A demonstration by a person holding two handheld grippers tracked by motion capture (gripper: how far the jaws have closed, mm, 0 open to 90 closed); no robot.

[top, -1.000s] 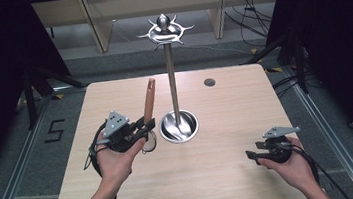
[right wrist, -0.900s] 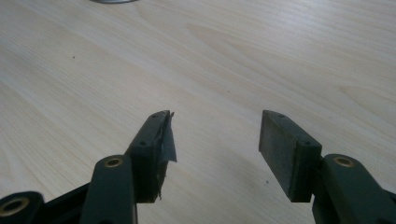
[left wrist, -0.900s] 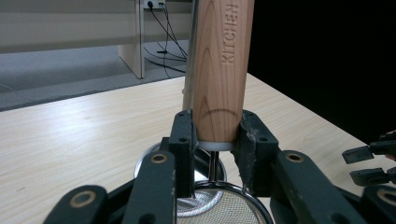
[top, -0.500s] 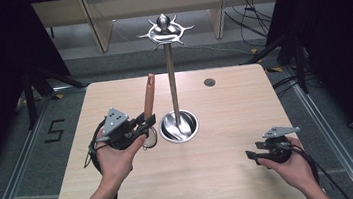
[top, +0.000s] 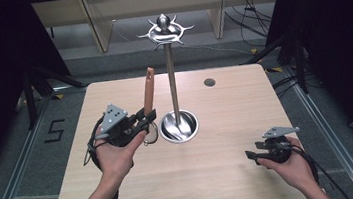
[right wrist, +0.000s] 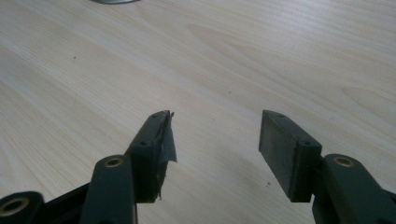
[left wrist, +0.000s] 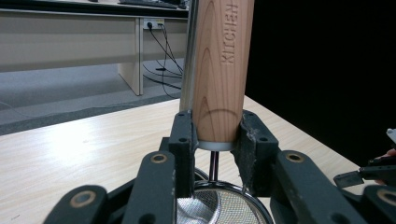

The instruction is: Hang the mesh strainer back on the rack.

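While the left claw [left wrist: 215, 140] is clamped on the wooden-handled strainer [left wrist: 223, 70], handle pointing up toward 12 o'clock, the right claw [right wrist: 212, 154] sits spread apart over the desk [right wrist: 233, 56].

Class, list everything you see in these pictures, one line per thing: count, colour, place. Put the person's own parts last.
Table: one, pale wood, centre of the high view.
Stand: one, silver metal, upright at mid-table, round base, hooked top.
Strainer: one, wooden handle stamped KITCHEN, metal mesh bowl below, held upright beside the stand's pole.
Round spot: one, dark, on the table's far side.
Shelving: pale wood, on the floor behind the table.
Left gripper: one, black, fingers shut on the strainer's handle.
Right gripper: one, black, low over the table's near right, fingers apart with nothing between.
Hands: two, one on each gripper.
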